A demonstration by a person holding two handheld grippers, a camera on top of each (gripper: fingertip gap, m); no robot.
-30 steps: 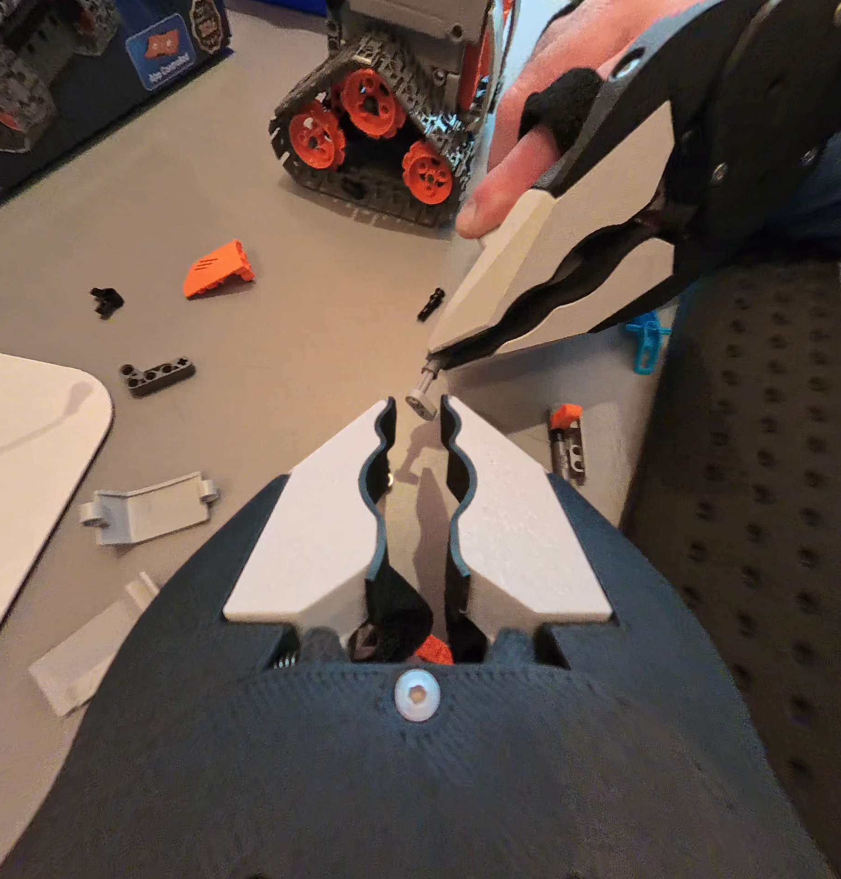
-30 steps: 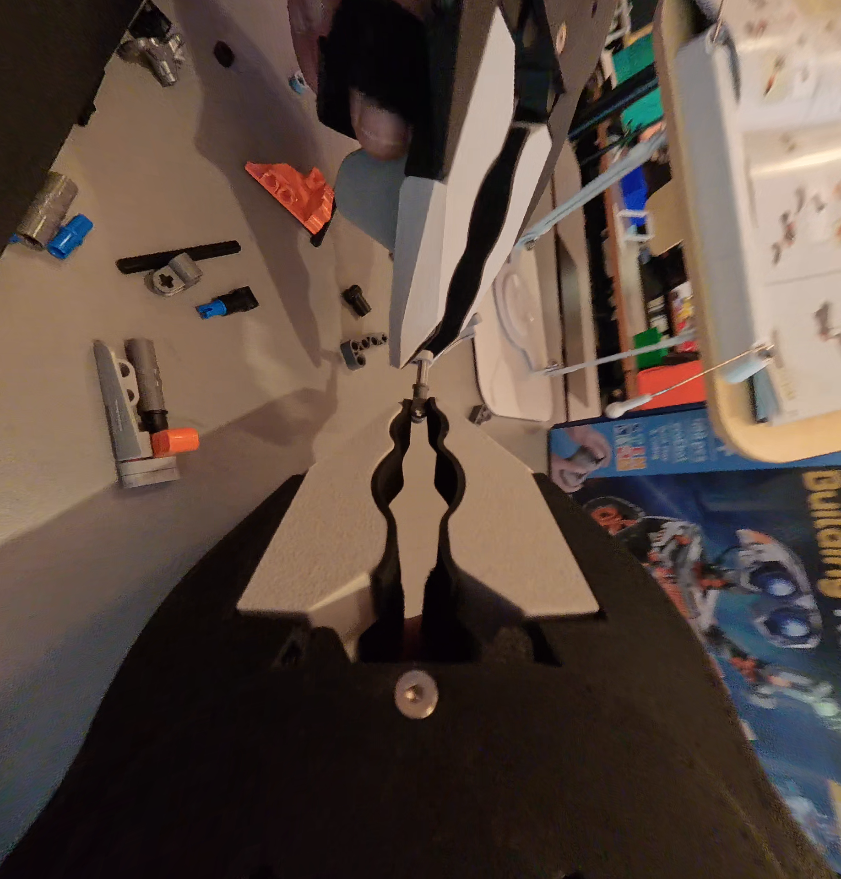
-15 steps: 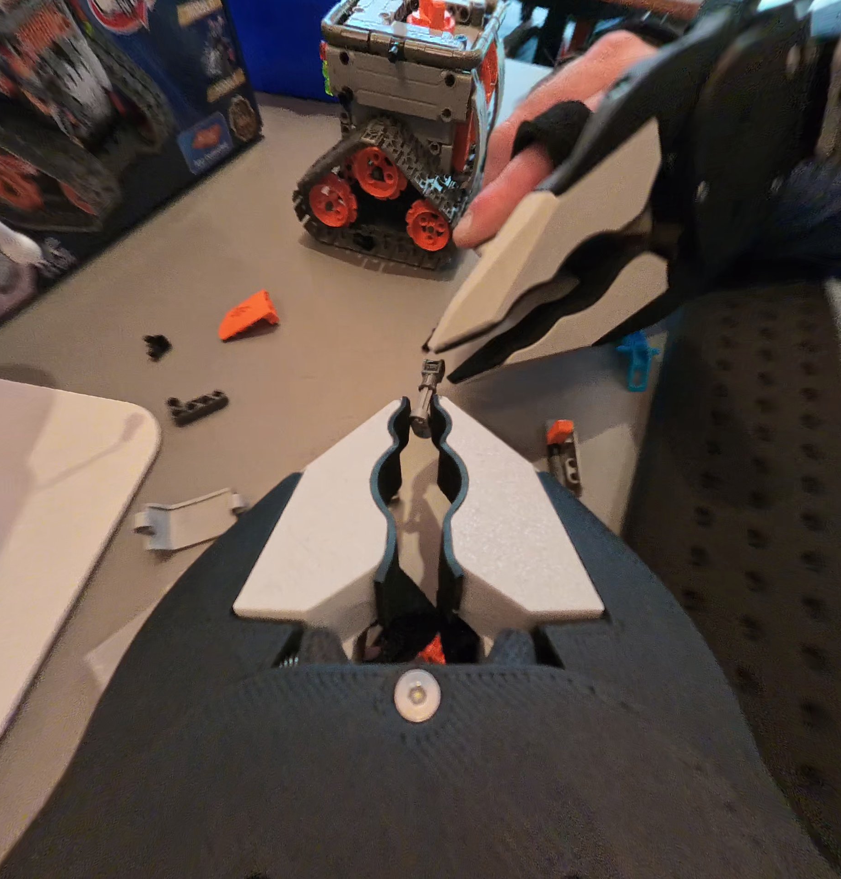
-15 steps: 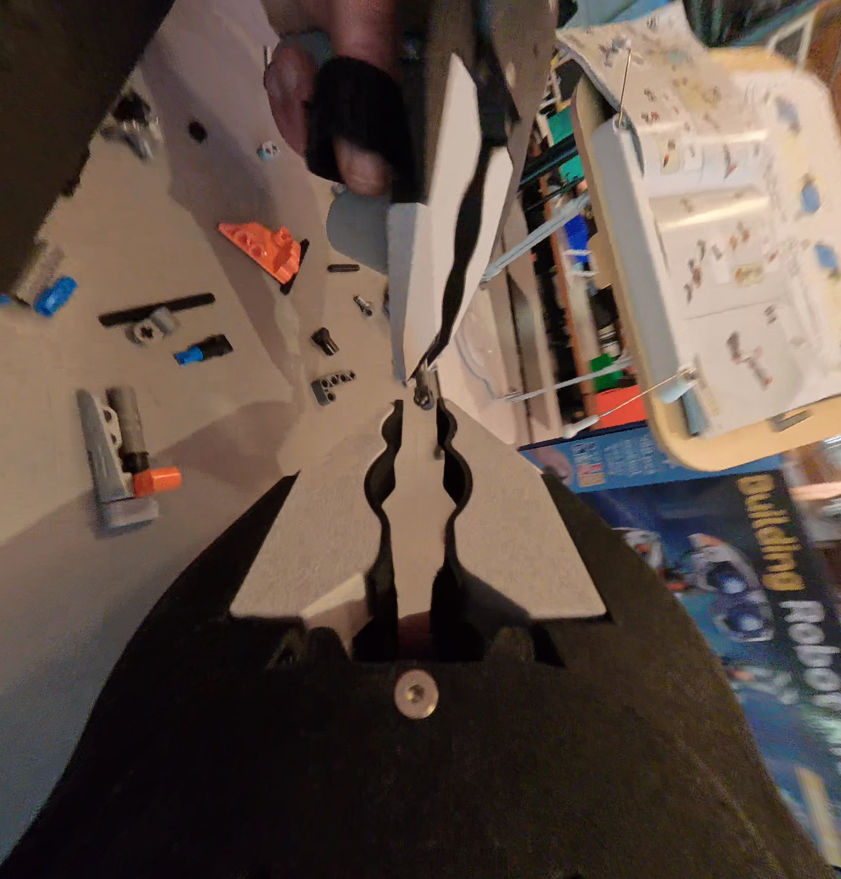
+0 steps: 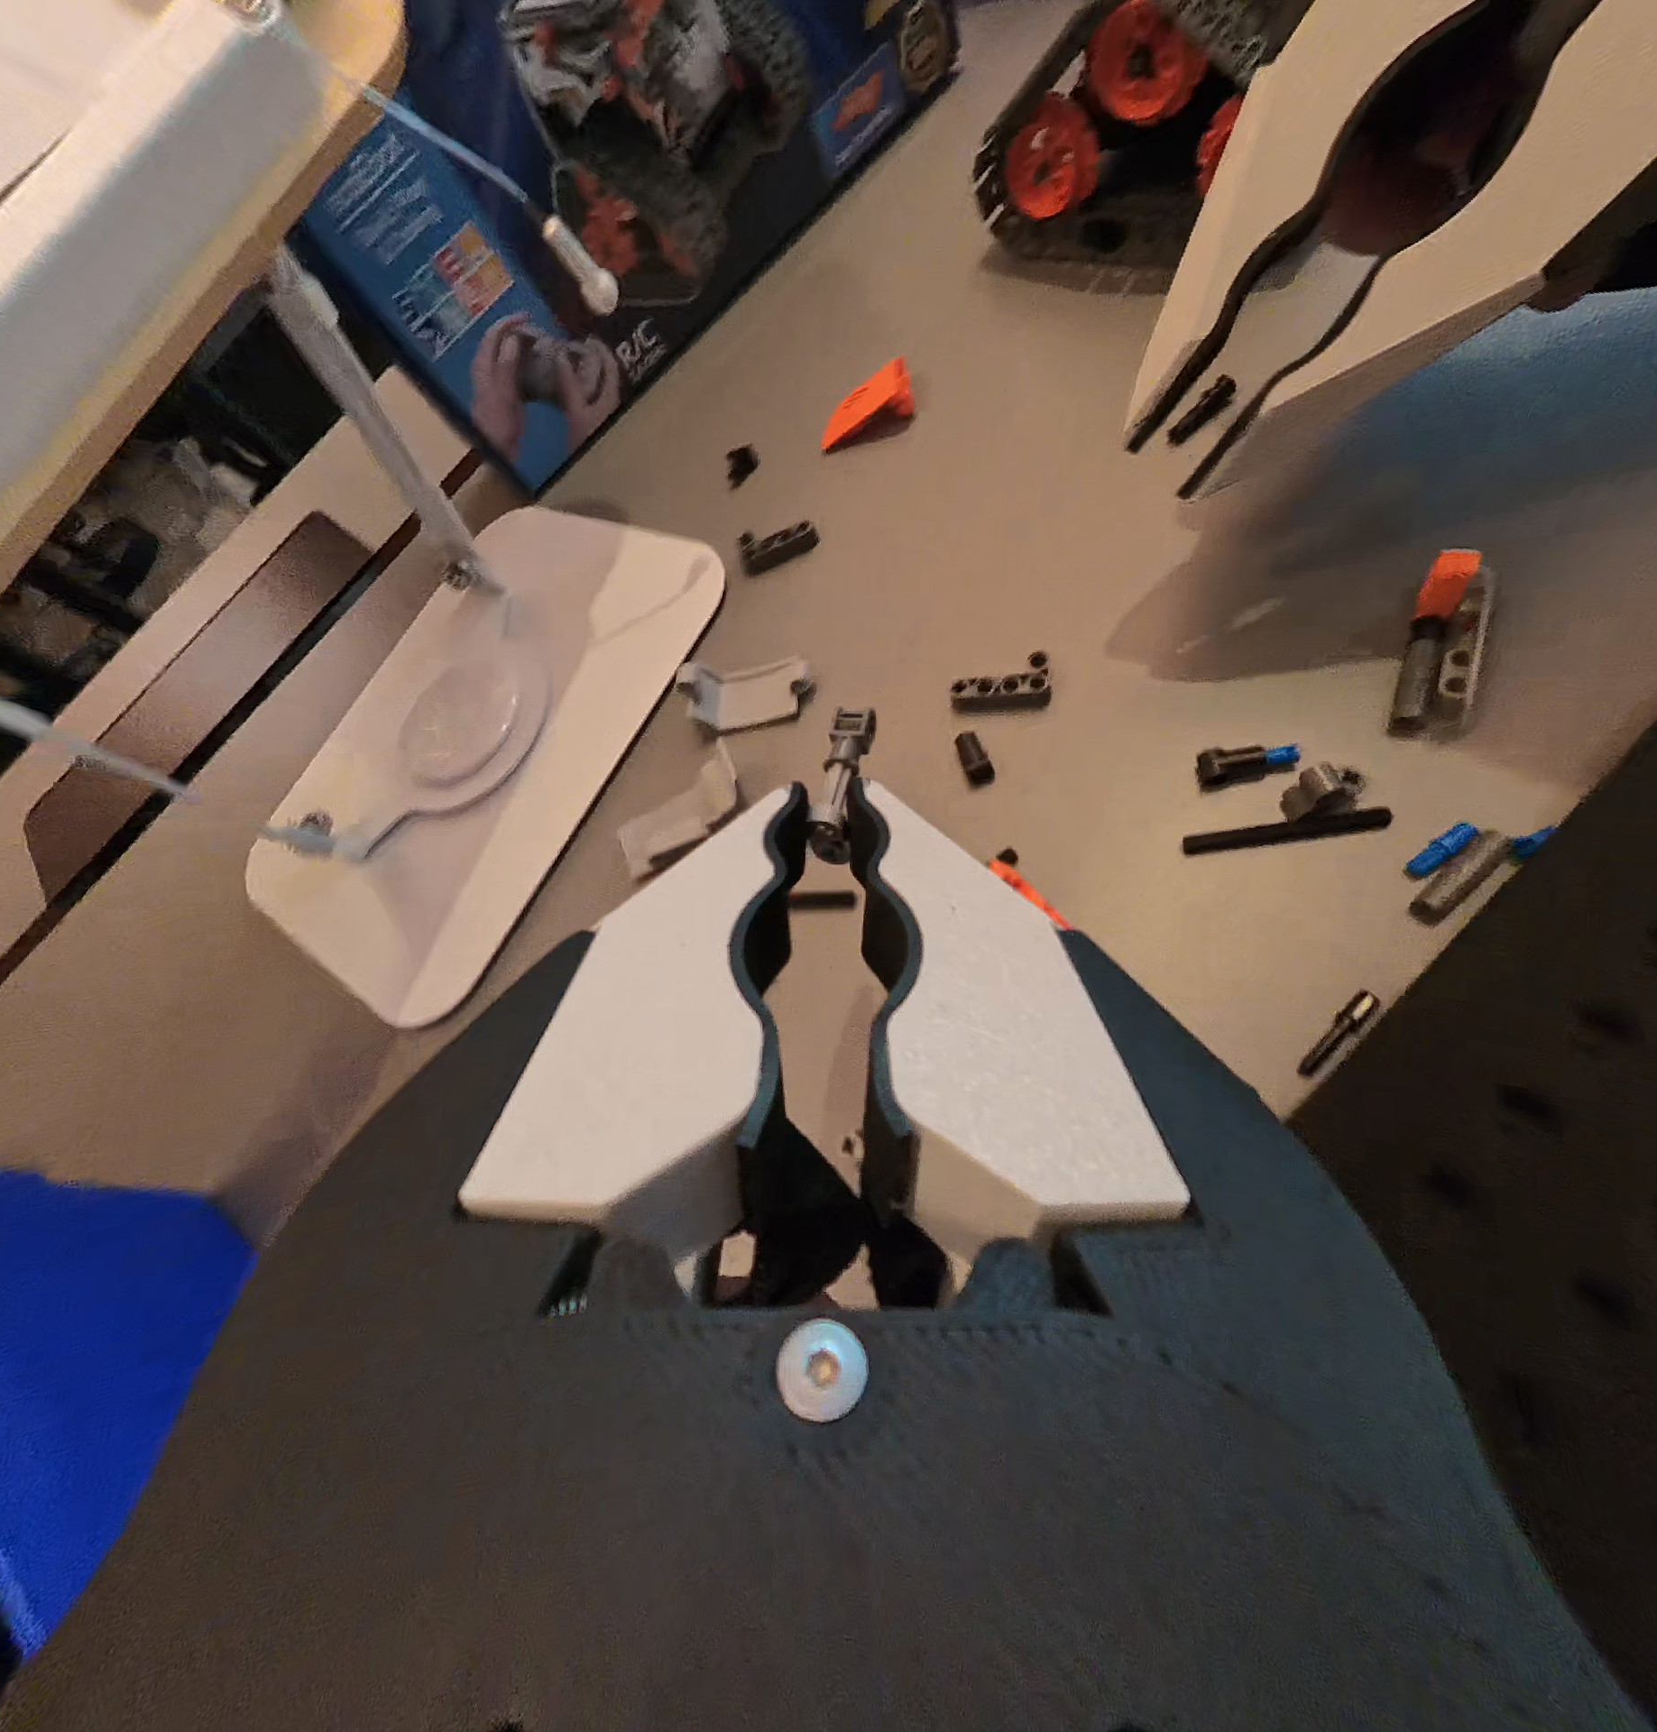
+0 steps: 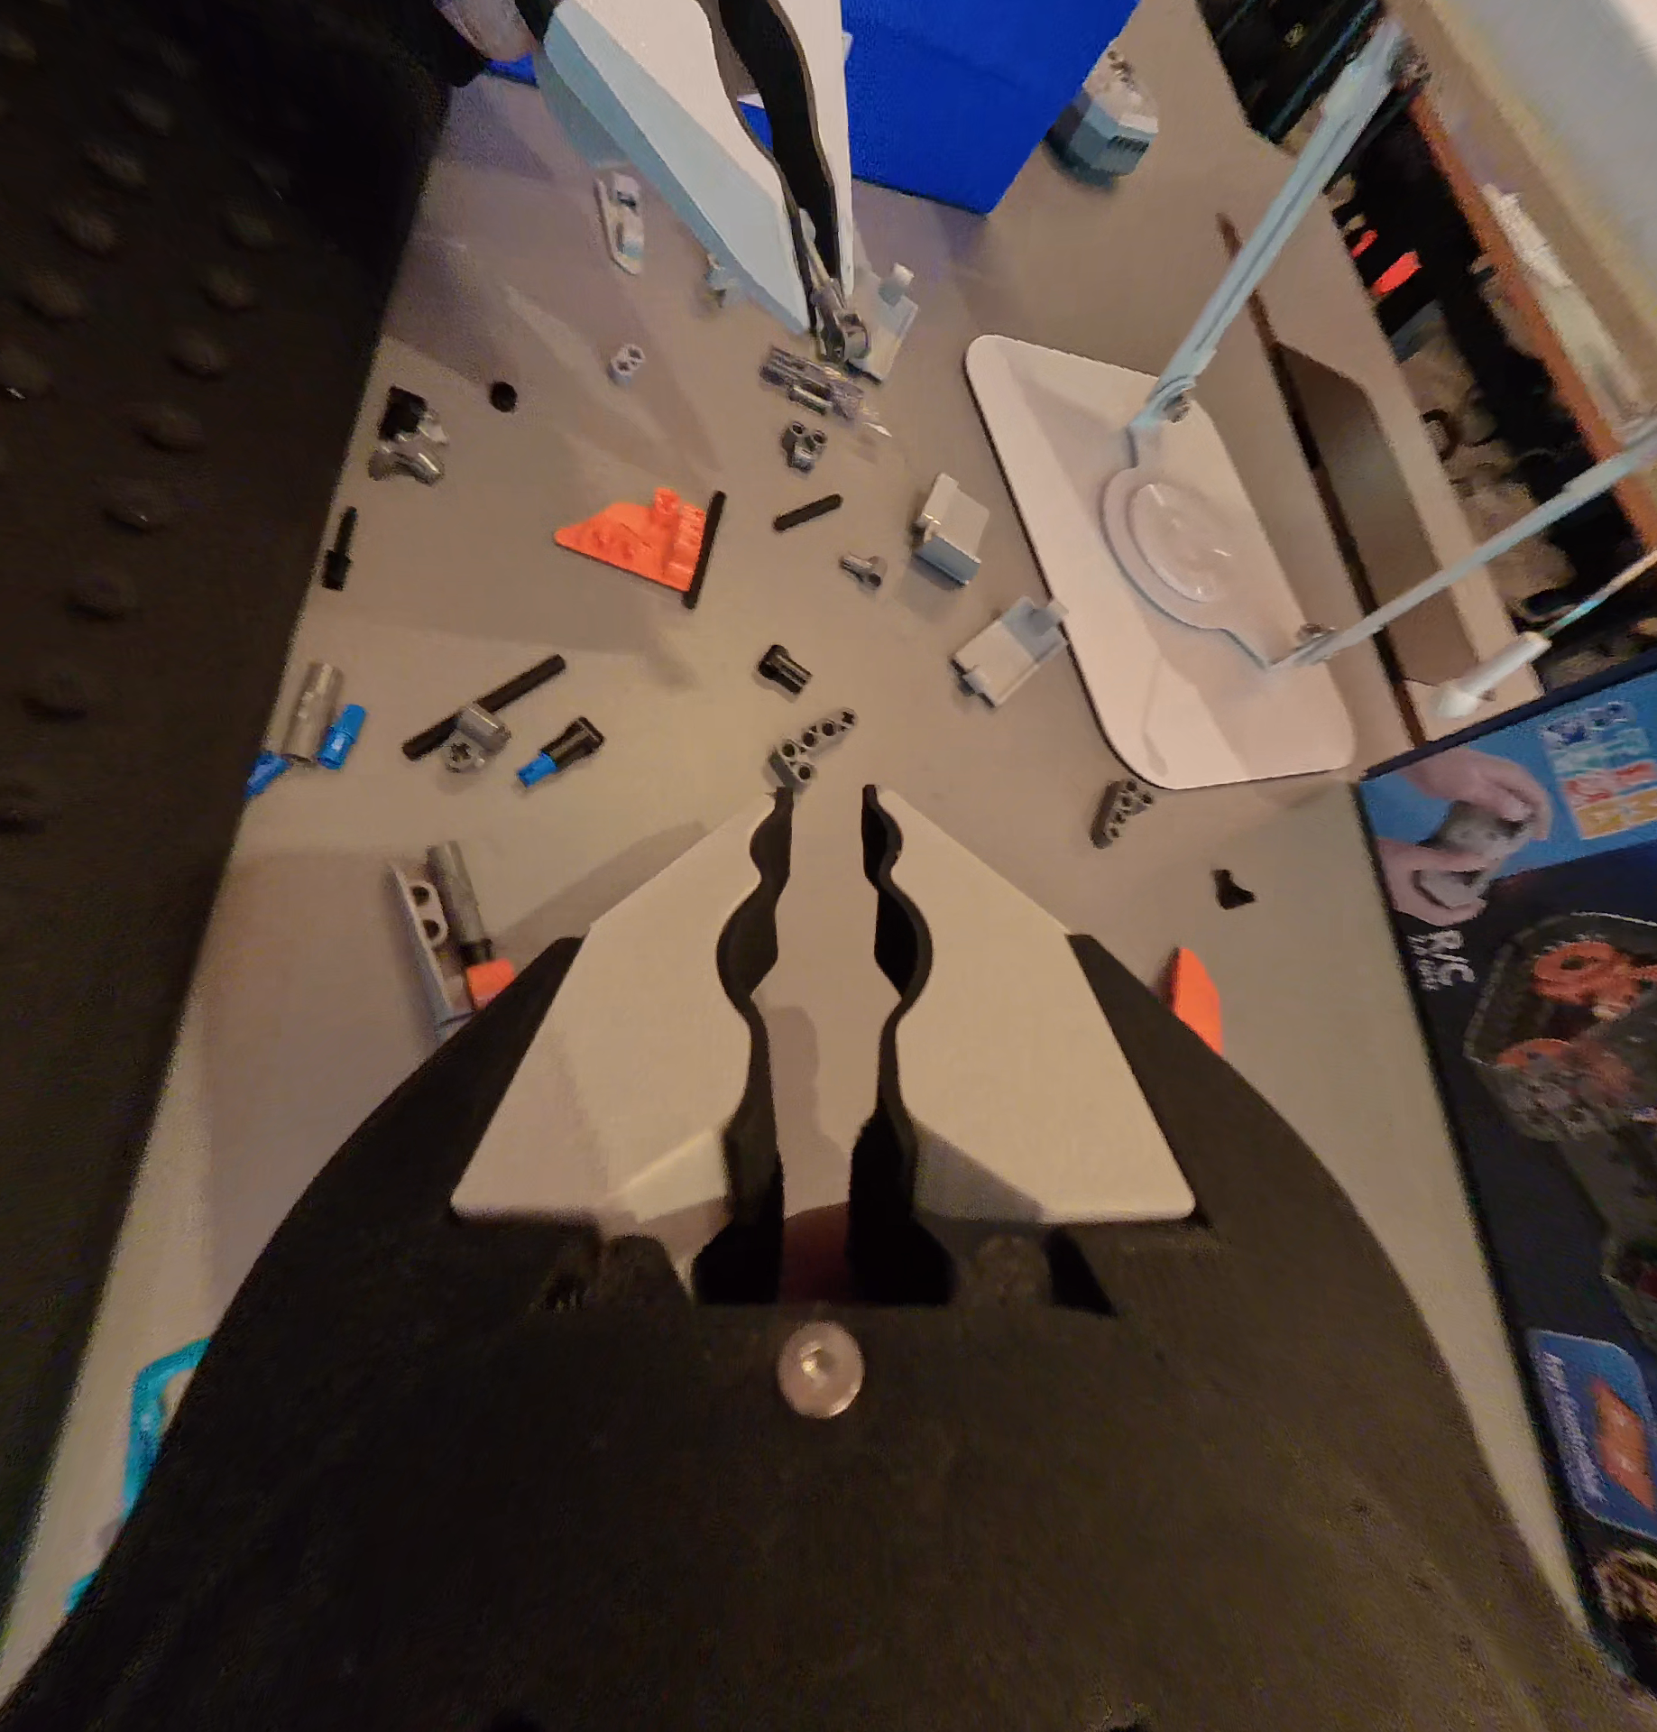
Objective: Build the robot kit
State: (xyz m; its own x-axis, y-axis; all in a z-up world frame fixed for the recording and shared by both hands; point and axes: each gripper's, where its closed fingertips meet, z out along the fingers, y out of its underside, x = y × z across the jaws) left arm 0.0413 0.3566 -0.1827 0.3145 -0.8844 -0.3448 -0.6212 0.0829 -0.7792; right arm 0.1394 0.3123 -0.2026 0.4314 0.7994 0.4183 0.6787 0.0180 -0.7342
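My left gripper [image 5: 832,797] is shut on a small grey pin [image 5: 843,759], pinched at the very fingertips and sticking out forward, held above the grey table [image 5: 946,581]. It also shows at the top of the right wrist view [image 6: 829,309], with the pin [image 6: 838,328] at its tip. My right gripper [image 6: 824,797] is open and empty above the table, nearest a grey angled beam [image 6: 806,745]. It shows at the upper right of the left wrist view [image 5: 1171,459], apart from the left gripper.
Many small loose parts lie on the table: an orange wedge [image 5: 871,403], an orange plate [image 6: 646,544], black beams and blue-tipped pins. A tracked toy vehicle [image 5: 1068,159], a blue box [image 5: 543,281], a white stand base [image 5: 524,750] and a black perforated mat [image 5: 1508,1172] surround them. The tips of one gripper are about 12 cm away from the tips of the other. My left gripper's tips are some 7 cm from the orange plate [image 6: 646,544].
The pin passed from my right gripper to my left, which shut on it. The right gripper opened and drew away, and both grippers rose higher above the table.
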